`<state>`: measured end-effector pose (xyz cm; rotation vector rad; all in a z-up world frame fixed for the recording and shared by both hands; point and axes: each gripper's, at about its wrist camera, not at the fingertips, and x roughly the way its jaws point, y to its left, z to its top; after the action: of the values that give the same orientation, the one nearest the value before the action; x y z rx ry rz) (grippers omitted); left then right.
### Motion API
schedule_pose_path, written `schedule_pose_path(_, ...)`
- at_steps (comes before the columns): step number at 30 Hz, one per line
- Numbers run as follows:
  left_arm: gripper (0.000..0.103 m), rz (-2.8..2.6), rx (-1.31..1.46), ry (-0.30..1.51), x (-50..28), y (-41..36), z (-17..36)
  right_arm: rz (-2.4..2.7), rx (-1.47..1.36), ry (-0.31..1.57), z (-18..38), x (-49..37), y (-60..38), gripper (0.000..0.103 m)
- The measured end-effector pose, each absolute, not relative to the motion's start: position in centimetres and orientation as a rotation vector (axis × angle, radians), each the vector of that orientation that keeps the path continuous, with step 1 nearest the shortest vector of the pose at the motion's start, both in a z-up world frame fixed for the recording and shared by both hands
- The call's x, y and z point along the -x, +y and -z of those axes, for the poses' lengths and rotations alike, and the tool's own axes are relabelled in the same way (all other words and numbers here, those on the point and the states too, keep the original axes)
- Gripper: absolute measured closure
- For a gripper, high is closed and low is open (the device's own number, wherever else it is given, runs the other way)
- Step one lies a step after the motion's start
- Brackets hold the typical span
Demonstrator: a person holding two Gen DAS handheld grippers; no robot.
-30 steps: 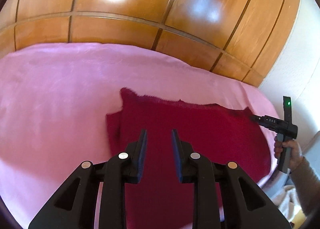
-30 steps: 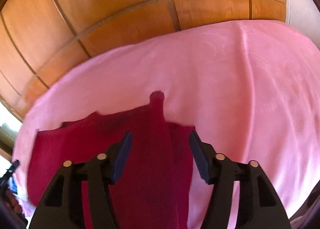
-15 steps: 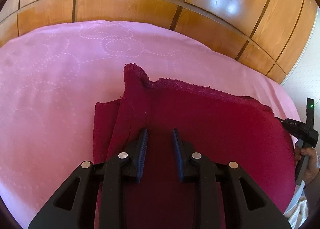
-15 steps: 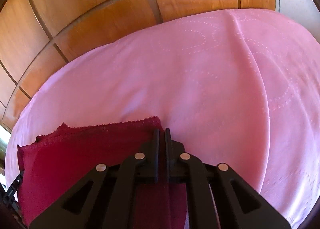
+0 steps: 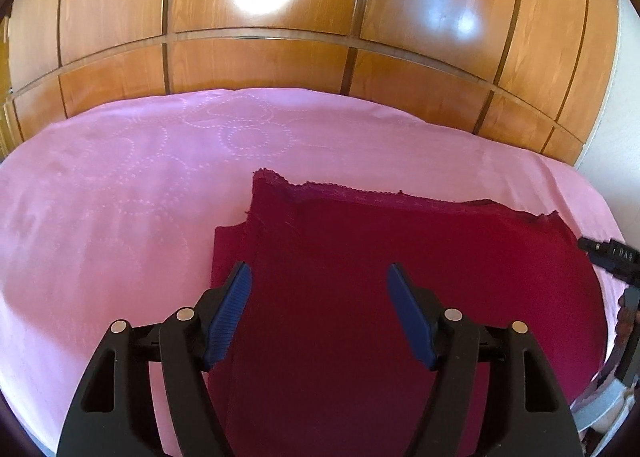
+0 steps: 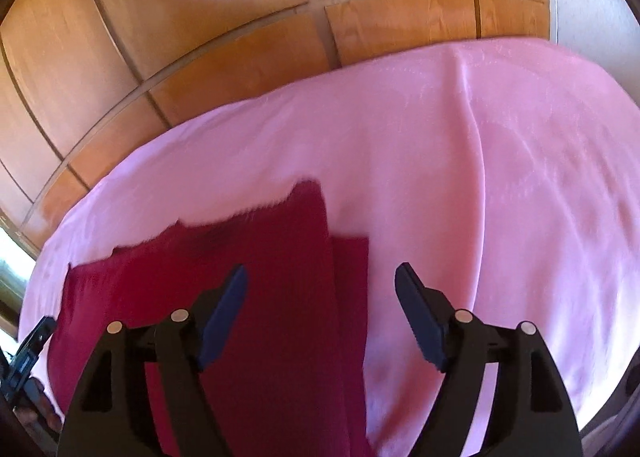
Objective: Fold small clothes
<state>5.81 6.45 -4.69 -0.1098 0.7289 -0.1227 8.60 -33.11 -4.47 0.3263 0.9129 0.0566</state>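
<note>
A dark red garment [image 5: 400,241] lies folded flat on the pink bedspread [image 5: 120,197], its lace-trimmed edge farthest from me. My left gripper [image 5: 318,273] hovers over the garment's left part. Its jaws are opening, and the cloth lies below them, not pinched. In the right wrist view the same garment [image 6: 260,241] fills the lower left. My right gripper [image 6: 322,271] hangs above its right edge with jaws opening and nothing gripped. The right gripper's tip [image 5: 608,253] shows at the garment's right corner in the left wrist view.
Wooden wardrobe panels [image 5: 260,65] rise behind the bed. The pink bedspread [image 6: 500,177] stretches wide to the right of the garment, with a long crease. A hand [image 5: 626,313] and some pale cloth [image 5: 608,413] sit at the bed's right edge.
Both grippers have opened wide. The right one, shut on the garment's far right corner half a second ago, has let go. The garment now lies flat and both grippers have drawn back.
</note>
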Motion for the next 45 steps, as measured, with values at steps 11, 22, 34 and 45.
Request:
schedule_pose_path(11, 0.034, 0.093, 0.088, 0.760, -5.1, 6.0, 6.2, -0.116, -0.411, 0.948, 6.9, -5.0, -33.5, 0.024)
schedule_pose_path(22, 0.034, 0.052, 0.124, 0.751, -4.7, 6.4, 6.1, -0.152, -0.417, 0.969, 6.6, -3.4, -33.6, 0.026)
schedule_pose_path(34, 0.045, 0.270, 0.100, 0.736, -2.0, 2.9, 5.6, -0.258, -0.518, 0.991, 6.5, -2.1, -34.5, 0.030)
schedule_pose_path(45, 0.045, 0.282, 0.096, 0.803, -3.6, 2.4, 7.3, -0.307, -0.525, 1.035, 6.6, -1.5, -34.8, 0.046)
